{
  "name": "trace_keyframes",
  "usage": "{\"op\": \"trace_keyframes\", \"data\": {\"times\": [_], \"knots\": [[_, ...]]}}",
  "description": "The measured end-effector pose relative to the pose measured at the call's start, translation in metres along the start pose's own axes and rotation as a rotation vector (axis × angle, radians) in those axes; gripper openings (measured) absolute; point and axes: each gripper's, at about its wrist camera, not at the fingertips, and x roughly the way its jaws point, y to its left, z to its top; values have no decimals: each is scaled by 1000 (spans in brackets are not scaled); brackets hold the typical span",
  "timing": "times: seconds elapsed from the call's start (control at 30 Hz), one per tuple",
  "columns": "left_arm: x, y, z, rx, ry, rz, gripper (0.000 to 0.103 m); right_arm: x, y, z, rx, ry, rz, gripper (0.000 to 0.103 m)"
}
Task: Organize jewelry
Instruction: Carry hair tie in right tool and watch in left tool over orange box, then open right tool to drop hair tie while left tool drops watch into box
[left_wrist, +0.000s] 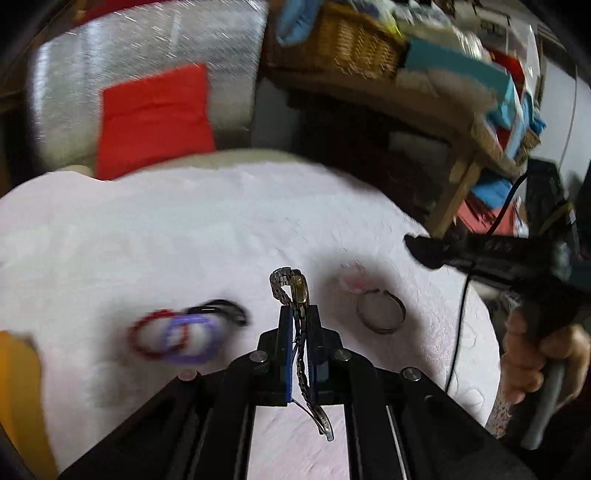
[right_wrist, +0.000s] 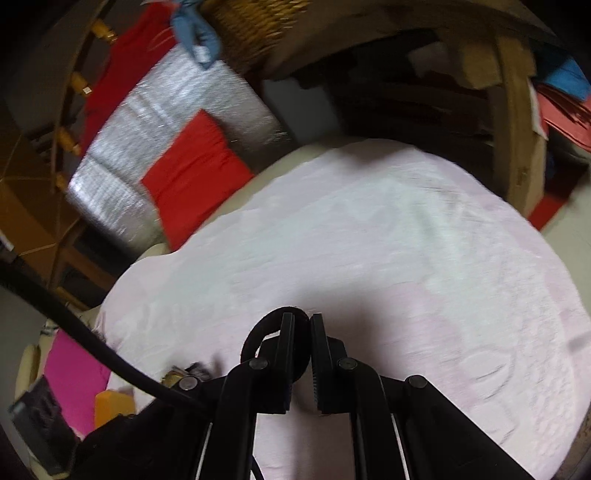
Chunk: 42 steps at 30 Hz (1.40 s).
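Observation:
My left gripper (left_wrist: 300, 314) is shut on a metal wristwatch (left_wrist: 293, 291); its link band hangs down between the fingers above the pink-white cloth (left_wrist: 221, 229). On the cloth lie a red bead bracelet (left_wrist: 157, 339), a purple bracelet (left_wrist: 195, 338), a black hair tie (left_wrist: 225, 308), a silver bangle (left_wrist: 381, 314) and a small pink-white item (left_wrist: 352, 278). My right gripper (right_wrist: 302, 319) is shut on a black hair tie (right_wrist: 275, 336), held over the cloth (right_wrist: 406, 240). It also shows at the right of the left wrist view (left_wrist: 424, 249).
A silver padded bag (left_wrist: 147, 85) with a red cloth (left_wrist: 155, 118) stands behind the table. A wicker basket (left_wrist: 354, 44) and blue and red boxes sit on a wooden shelf at the back right. A yellow object (left_wrist: 18, 387) is at the left edge.

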Motion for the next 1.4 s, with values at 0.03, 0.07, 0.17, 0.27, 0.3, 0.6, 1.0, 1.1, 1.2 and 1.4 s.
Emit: {"op": "trace_keyframes", "data": {"times": [0.03, 0.07, 0.17, 0.27, 0.3, 0.6, 1.0, 1.1, 1.2, 1.4], "knots": [[-12, 5, 0, -12, -18, 17, 7, 0, 10, -4, -17, -2, 18, 9], [-32, 15, -2, -32, -42, 44, 7, 1, 24, -9, -37, -2, 40, 9], [-85, 39, -12, -68, -108, 149, 7, 3, 61, -23, -87, 16, 116, 9], [-137, 73, -33, -134, -175, 255, 7, 4, 107, -45, -150, 28, 199, 9], [-153, 85, -40, -159, -185, 293, 7, 5, 124, -54, -176, 34, 229, 9], [-219, 199, -106, -339, -170, 585, 7, 36, 279, -146, -386, 180, 444, 9], [-180, 276, -167, -526, 56, 558, 7, 126, 393, -226, -512, 371, 407, 13], [-175, 274, -169, -527, 74, 585, 7, 136, 394, -224, -511, 372, 370, 26], [-171, 271, -159, -521, 52, 589, 11, 129, 384, -210, -478, 337, 383, 27], [-164, 245, -135, -456, 0, 630, 29, 91, 337, -162, -455, 227, 356, 27]]}}
